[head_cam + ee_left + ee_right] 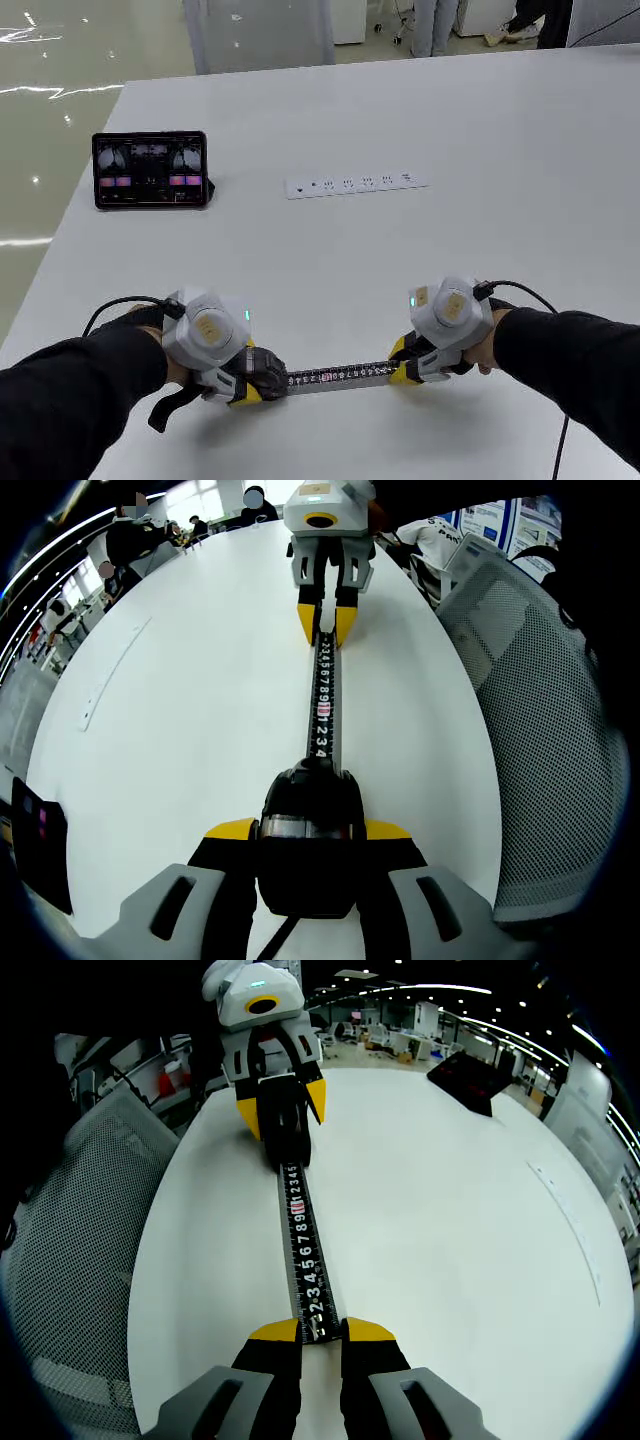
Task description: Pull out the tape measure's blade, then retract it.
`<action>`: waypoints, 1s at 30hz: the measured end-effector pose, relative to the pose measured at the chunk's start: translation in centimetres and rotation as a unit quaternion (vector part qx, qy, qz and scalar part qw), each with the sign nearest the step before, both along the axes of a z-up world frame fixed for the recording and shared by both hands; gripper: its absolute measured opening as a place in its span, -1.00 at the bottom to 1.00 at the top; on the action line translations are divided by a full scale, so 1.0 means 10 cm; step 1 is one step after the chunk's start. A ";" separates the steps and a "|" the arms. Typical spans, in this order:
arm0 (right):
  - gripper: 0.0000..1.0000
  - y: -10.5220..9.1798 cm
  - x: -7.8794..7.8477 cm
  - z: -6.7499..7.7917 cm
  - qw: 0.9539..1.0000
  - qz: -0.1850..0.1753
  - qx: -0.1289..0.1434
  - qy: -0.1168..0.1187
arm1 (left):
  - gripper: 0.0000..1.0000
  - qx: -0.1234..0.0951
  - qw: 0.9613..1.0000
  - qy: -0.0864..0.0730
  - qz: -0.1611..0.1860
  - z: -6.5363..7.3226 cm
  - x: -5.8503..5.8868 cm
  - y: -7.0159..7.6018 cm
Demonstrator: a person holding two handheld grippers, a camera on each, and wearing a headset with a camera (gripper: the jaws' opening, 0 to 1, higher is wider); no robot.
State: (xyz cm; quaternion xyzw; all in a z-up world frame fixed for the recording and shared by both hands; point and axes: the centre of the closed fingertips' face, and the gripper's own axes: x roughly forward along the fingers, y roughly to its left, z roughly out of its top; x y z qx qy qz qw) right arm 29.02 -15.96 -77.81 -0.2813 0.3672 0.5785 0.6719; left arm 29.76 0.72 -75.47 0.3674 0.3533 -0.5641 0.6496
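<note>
The left hand-held gripper (250, 386) is clamping the rigid tape measure case (266, 371); the right hand-held gripper (403, 373) is pinching the tip of the thin, springy, probably slippery blade (340, 376).

Black sleeves (70, 385); left claw (250, 386), right claw (402, 372) grey, yellow-tipped; black cables (112, 304).

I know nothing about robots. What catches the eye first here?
A silver tape blade with black numbers stretches across the near part of the white table. The left hand-held gripper clamps the black tape measure case at one end; the right hand-held gripper pinches the blade's tip at the other. Farther back, a dark tablet with a lit screen stands at the left and a white power strip lies mid-table.
</note>
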 end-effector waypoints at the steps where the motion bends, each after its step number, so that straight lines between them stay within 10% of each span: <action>1: -0.79 -0.01 0.00 0.00 1.000 0.000 0.000 -0.001 | -0.33 0.000 1.000 0.000 0.000 0.00 0.00 0.00; 30: -0.79 -0.22 0.01 0.00 1.000 -0.007 -0.007 0.001 | -0.33 0.001 1.000 0.000 0.003 0.00 0.00 0.00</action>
